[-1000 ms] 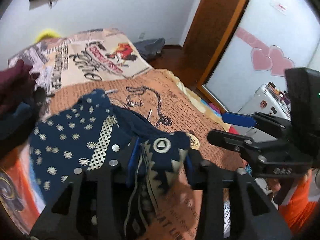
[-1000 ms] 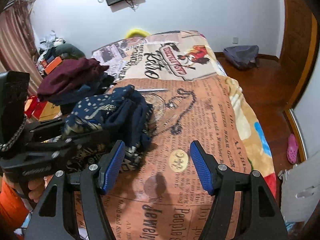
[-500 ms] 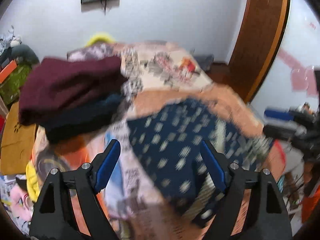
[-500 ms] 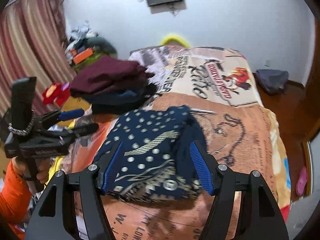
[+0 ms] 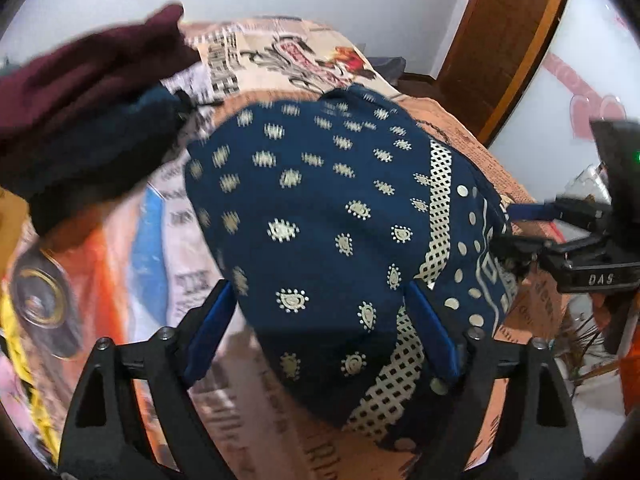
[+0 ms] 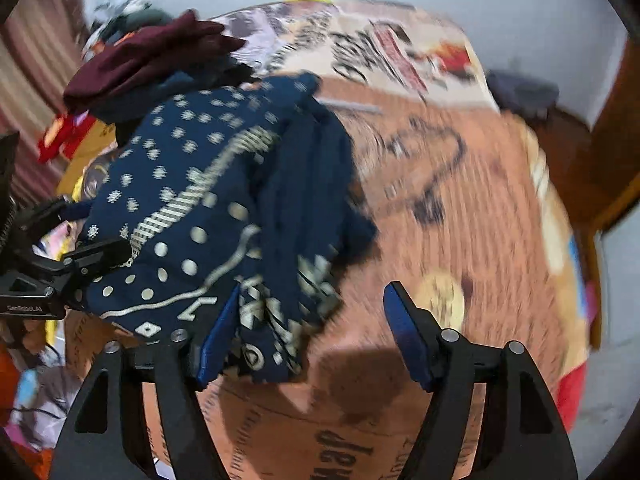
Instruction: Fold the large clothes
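Below, my left gripper (image 5: 320, 328) stands spread wide, its jaws just opened further, over the garment (image 5: 328, 216), a navy cloth with pale motifs and a checked band. In the left wrist view the cloth fills the gap between the blue pads (image 5: 210, 330) and runs past the right-hand one; neither pad presses on it. The garment lies bunched on the bed (image 5: 132, 240), whose cover is printed like newspaper in orange and cream. A pile (image 5: 88, 104) of maroon and dark clothes sits at the far left, just beside the garment's edge.

My right gripper (image 6: 316, 336) is also spread, its jaws likewise just opened a little. In the right wrist view its left pad (image 6: 218, 342) lies against the near patterned hem of the garment (image 6: 224, 208); part of that hem hangs between the pads, the other pad stands clear over bare cover (image 6: 460, 208). Nothing is pinched. The garment sits to the left of this gripper's centre line, heaped and creased.

Each gripper shows in the other's view at the garment's side: the right one (image 5: 528, 228) at its right edge, the left one (image 6: 80, 236) at its left edge. Both views are motion-blurred.
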